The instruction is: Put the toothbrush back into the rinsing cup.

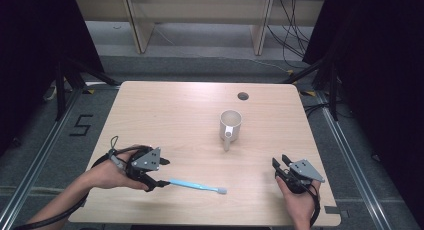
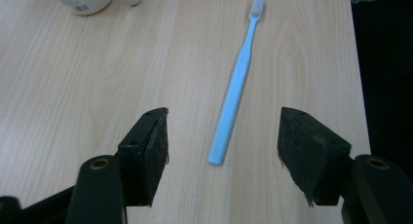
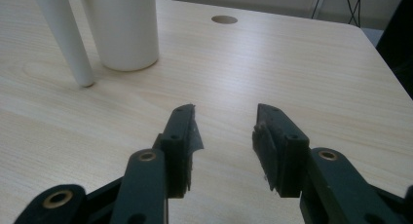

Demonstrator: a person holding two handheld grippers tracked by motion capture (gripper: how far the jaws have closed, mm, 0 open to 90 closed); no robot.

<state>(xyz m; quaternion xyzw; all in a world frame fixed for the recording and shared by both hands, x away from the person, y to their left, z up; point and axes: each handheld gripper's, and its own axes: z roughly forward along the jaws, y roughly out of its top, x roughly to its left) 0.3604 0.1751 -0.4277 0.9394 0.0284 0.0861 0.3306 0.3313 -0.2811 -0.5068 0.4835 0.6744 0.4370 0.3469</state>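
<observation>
Nearby, white mug (image 1: 230, 125), toothbrush (image 1: 197, 185) lying unobstructed

I am working in what looks like a lab or recording room rather than a home. My pale wooden table (image 1: 165, 105), with a cable hole (image 1: 243, 96) at about one o'clock, stands on grey carpet tile. Black curtains (image 1: 385, 65) hang at three and nine o'clock, loose cables (image 1: 292, 27) trail at one o'clock, and a taped numeral five (image 1: 81, 125) marks the floor at nine.
</observation>
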